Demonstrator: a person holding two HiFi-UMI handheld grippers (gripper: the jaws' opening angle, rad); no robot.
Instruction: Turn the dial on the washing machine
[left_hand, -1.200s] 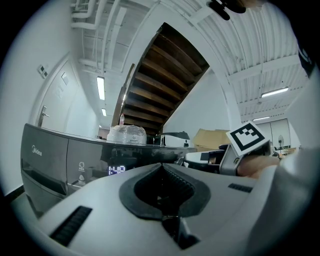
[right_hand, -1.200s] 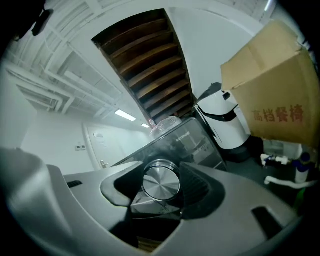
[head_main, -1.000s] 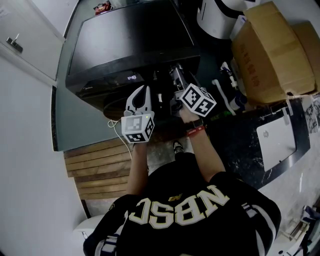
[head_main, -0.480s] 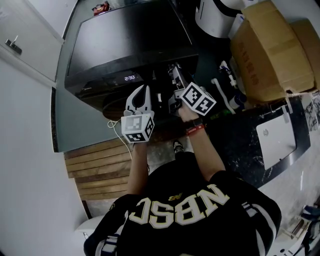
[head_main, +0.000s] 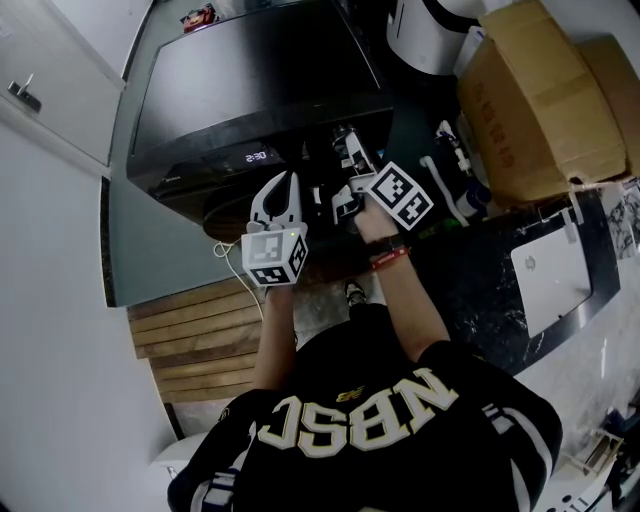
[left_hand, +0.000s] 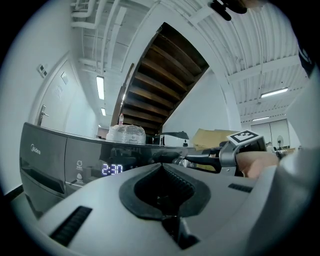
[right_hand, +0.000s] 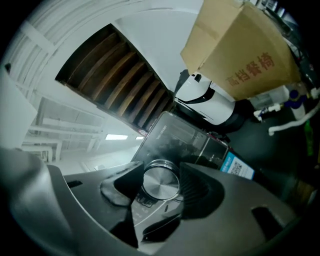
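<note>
Brushed silver metal, round and flat-faced, the dial (right_hand: 160, 184) looks rigid and fixed to its panel, so it should only turn about its own axis, probably in light clicks. Its smooth rim could slip under a loose pinch. The sound hold is across the rim, on two opposite sides, with the twist kept square to the face.

It sits on the near front panel of the black washing machine (head_main: 250, 85), to the right of the lit display (left_hand: 112, 169), which reads 2:30.

The right gripper (right_hand: 161, 170) is at the dial. Its jaws are parted just to the dial's width and flank it left and right, the dark pads seemingly pressed on the rim, so it appears to grip it.

The left gripper (left_hand: 161, 165) hangs to the left, near the panel below the display, its jaws closed together with nothing between them.
</note>
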